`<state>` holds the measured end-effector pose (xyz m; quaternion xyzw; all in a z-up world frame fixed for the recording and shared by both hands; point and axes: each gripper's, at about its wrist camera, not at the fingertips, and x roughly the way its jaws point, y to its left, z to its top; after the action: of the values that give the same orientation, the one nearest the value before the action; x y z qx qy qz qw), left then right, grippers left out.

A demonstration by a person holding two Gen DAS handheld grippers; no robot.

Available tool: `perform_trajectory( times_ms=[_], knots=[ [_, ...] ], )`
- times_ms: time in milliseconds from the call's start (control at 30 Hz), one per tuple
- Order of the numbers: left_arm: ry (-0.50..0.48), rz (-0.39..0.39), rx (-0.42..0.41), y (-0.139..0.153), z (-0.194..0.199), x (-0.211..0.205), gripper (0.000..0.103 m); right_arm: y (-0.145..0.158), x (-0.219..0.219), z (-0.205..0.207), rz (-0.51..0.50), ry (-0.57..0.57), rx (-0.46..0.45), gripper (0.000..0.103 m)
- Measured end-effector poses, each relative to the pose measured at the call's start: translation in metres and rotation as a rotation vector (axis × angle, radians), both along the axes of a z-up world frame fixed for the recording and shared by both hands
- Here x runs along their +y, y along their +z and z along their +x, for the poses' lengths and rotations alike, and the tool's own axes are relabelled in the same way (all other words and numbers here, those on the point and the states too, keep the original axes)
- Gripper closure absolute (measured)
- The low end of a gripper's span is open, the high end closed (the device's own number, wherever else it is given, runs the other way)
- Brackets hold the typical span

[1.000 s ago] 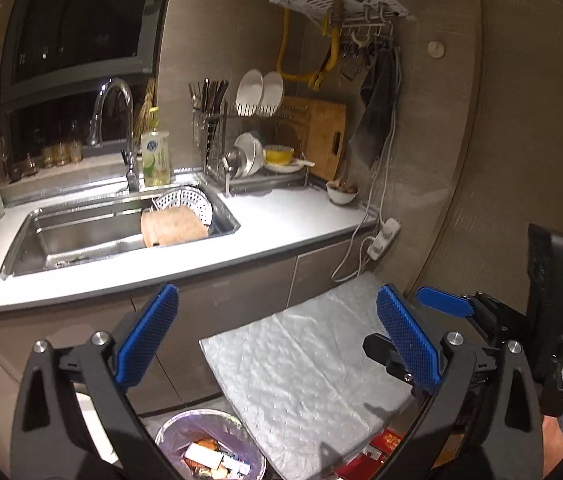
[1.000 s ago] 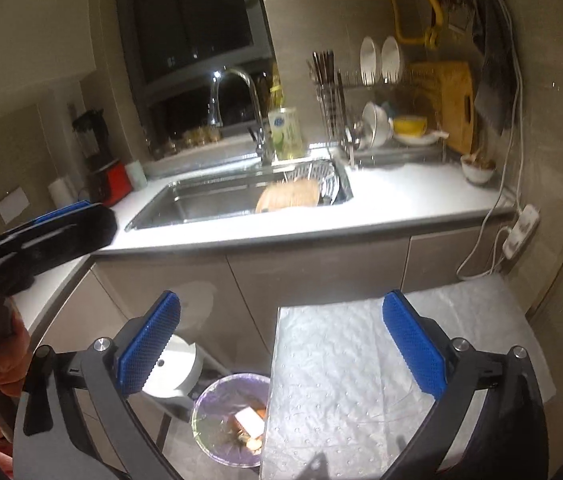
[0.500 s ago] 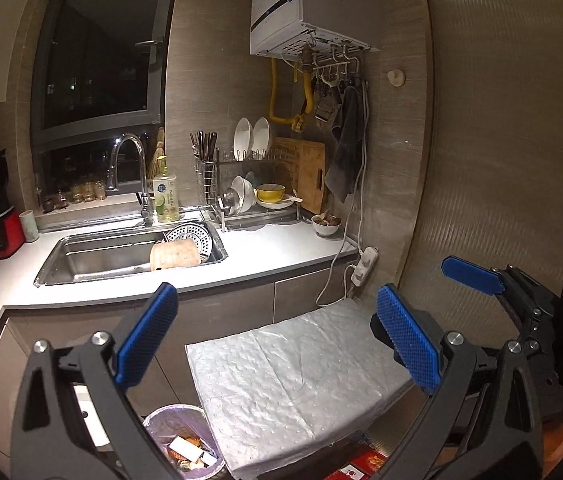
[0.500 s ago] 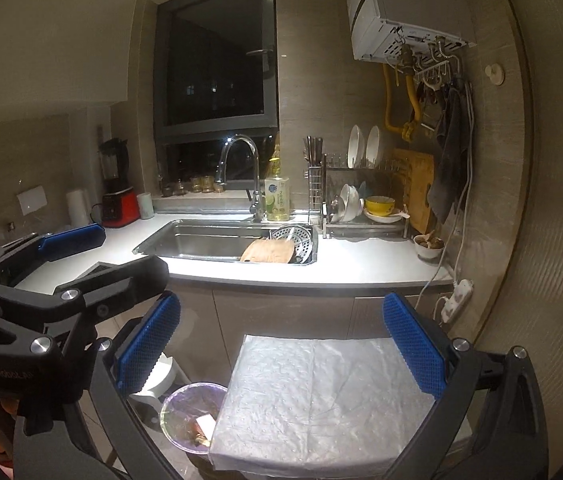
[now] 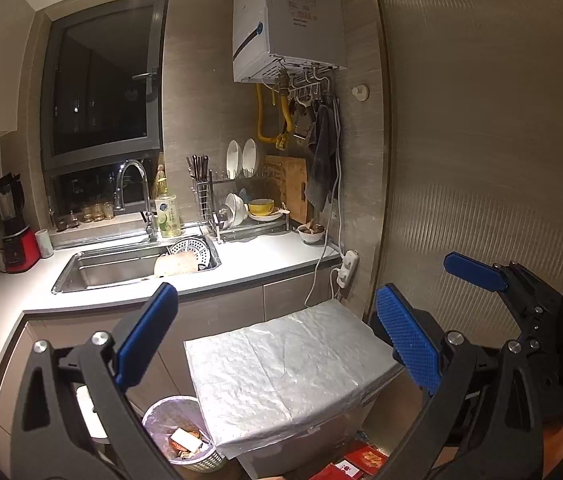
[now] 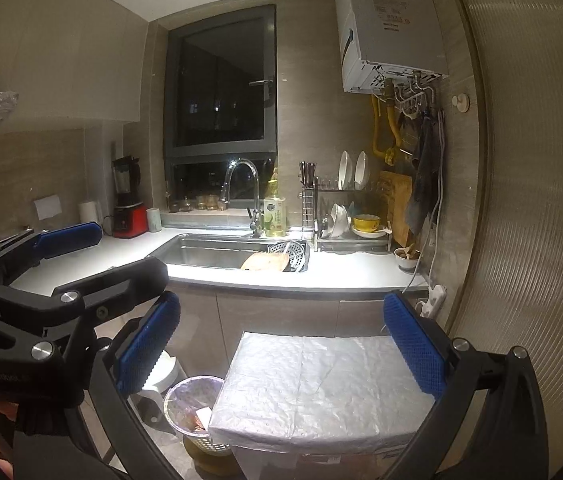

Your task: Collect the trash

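Note:
A small white waste basket (image 5: 179,434) with a clear liner and scraps of paper trash stands on the floor below the counter; it also shows in the right wrist view (image 6: 191,412). My left gripper (image 5: 277,340) is open and empty, held high above the basket. My right gripper (image 6: 281,352) is open and empty too, at about the same height. The right gripper shows at the right edge of the left wrist view (image 5: 501,296), and the left gripper shows at the left of the right wrist view (image 6: 61,264).
A box draped in silvery foil sheet (image 5: 285,368) stands right of the basket. Behind are a white counter (image 5: 265,256), a steel sink (image 5: 121,268), a dish rack (image 5: 249,208), a power strip (image 5: 347,268) and a wall water heater (image 5: 289,20). A white stool (image 6: 161,372) stands left of the basket.
Both grippers have pulled back and up from the counter and foil-covered box, so the whole kitchen corner now shows. Both stay open and empty.

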<state>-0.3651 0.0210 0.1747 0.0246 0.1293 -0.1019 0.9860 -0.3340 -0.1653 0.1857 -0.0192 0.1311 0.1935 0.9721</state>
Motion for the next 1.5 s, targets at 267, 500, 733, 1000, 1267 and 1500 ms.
perform_trajectory(
  times_ms=[267,500,733,1000,1267,1500],
  knots=[
    [0.013,0.007,-0.009,-0.001,-0.021,-0.008,0.008,-0.001,-0.008,-0.019,0.016,-0.006,-0.002,0.002],
    [0.020,0.009,0.001,-0.002,-0.027,-0.010,0.008,-0.002,-0.009,-0.023,0.014,-0.002,0.003,0.002],
    [0.027,-0.002,0.017,-0.002,-0.023,-0.010,0.008,-0.003,-0.008,-0.025,0.012,-0.002,0.008,0.002],
    [0.030,-0.005,0.028,-0.005,-0.019,-0.011,0.008,-0.004,-0.009,-0.018,0.021,0.005,0.024,0.002],
    [0.041,0.002,0.023,-0.009,-0.019,-0.010,0.008,-0.004,-0.007,-0.017,0.021,0.003,0.029,0.002],
    [0.044,0.000,0.030,-0.009,-0.018,-0.008,0.008,-0.005,-0.006,-0.016,0.021,0.007,0.031,0.002]
  ],
)
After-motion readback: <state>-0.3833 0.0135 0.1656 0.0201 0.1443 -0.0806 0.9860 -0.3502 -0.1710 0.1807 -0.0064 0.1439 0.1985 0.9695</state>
